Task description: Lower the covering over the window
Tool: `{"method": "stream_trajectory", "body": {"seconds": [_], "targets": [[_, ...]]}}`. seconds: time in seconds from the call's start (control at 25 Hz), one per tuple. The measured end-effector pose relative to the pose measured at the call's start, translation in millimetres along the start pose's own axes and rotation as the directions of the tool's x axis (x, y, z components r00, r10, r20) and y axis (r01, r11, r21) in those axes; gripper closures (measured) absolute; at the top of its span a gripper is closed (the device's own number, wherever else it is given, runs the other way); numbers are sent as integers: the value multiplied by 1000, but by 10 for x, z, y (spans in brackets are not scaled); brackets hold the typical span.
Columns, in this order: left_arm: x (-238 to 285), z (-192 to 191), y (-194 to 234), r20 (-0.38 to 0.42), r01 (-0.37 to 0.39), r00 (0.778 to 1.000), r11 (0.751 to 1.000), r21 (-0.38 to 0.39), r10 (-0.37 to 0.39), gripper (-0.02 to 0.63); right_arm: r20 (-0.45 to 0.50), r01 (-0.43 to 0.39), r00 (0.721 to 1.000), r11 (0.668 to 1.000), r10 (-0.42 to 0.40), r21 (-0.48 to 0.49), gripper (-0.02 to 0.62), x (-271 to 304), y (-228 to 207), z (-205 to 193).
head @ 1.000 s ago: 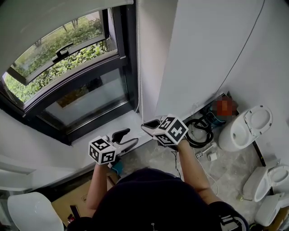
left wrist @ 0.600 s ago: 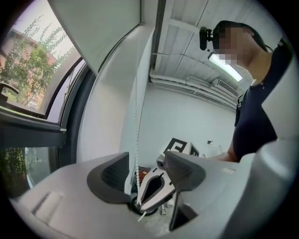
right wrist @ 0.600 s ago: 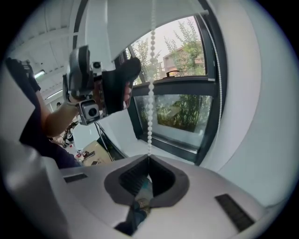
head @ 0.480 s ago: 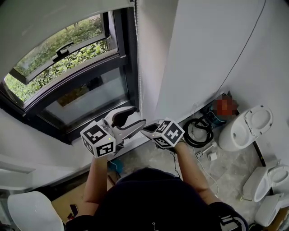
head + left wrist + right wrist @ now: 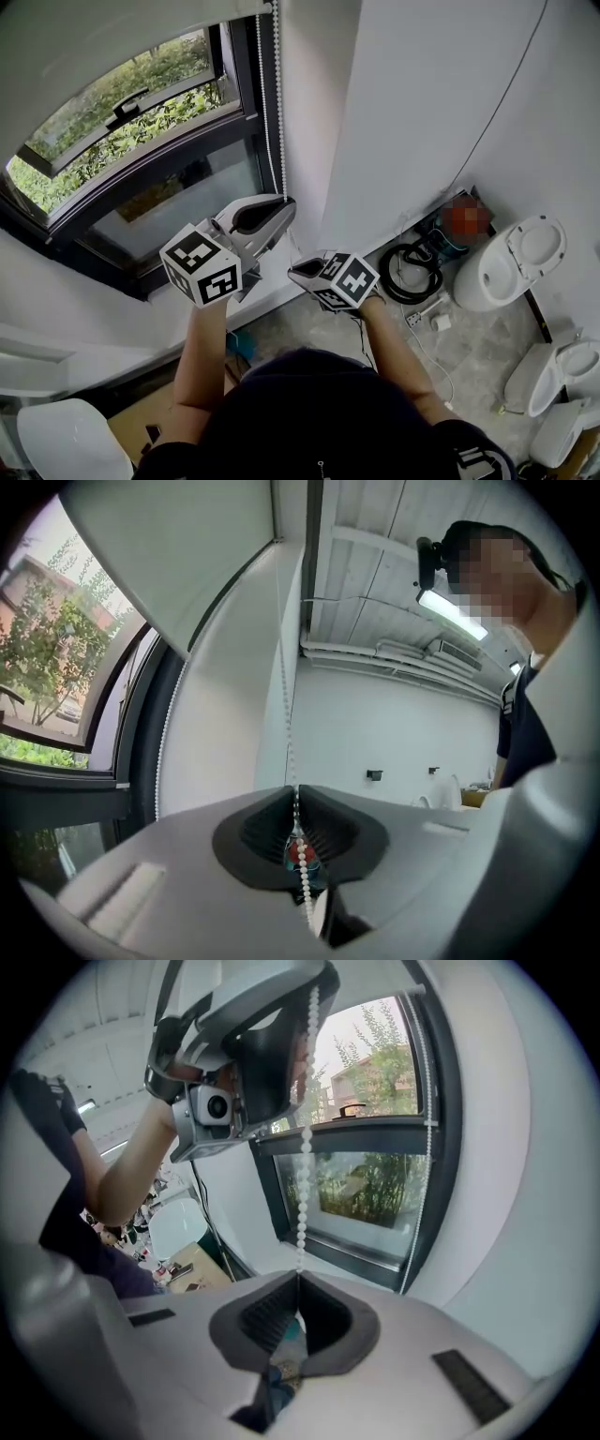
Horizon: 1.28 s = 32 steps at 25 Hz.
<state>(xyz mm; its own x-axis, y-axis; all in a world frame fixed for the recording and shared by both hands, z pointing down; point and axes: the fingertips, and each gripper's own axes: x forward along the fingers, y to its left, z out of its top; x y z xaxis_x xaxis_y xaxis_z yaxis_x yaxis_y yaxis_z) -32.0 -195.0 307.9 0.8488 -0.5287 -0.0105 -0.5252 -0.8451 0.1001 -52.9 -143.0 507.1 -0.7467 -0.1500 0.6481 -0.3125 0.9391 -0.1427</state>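
— What's the left gripper (image 5: 297, 794) doing?
— Its jaws have just been closing and now pinch the bead chain (image 5: 284, 696), just right of the window (image 5: 178, 202)
— And the right gripper (image 5: 298, 1279)?
— Clamped on the same chain lower down, near the window's sill. The blind (image 5: 94, 47) covers only the window's top

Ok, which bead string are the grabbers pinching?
The taut strand: the left gripper has just closed its jaws on it, and the right gripper pinches it lower down. The other strand hangs free along the dark window frame.
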Motion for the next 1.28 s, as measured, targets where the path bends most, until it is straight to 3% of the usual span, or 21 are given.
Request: {"method": "stream_trajectory", "body": {"seconds": [0.16,0.32,0.48,0.64,0.8,1.0,1.16,1.28], "targets": [[1,-11,-39,-3,21,1000,999,-27,-21,592,-2,0,1000,1000,0,2,583,4,-20,-10],[26,-213,-60,-82,12,997,1000,-15,-13,594,-73,12,997,1000,-12,-4,583,73,-76,-192],[17,-304,-99,-46,44,998,994,-103,-49,594,-83,6,997,1000,-4,17,583,113,-71,-275],[-8,-318,-71,-47,46,998,992,-120,-52,594,-108,21,994,1000,-21,-2,583,101,-113,-286],[-32,-526,-51,-117,30,992,991,-131,-45,594,-188,23,982,999,-28,-29,583,157,-100,-458],[-39,-535,-60,-109,38,993,988,-149,-54,594,-183,17,983,1000,-20,-17,583,173,-109,-484],[-33,-867,-40,-217,23,975,989,-144,-54,594,-191,25,981,999,-29,-23,582,165,-132,-488],[-28,-1147,-171,-213,53,971,969,-243,-107,594,-193,19,981,1000,-22,-18,583,124,-109,-497]]}}
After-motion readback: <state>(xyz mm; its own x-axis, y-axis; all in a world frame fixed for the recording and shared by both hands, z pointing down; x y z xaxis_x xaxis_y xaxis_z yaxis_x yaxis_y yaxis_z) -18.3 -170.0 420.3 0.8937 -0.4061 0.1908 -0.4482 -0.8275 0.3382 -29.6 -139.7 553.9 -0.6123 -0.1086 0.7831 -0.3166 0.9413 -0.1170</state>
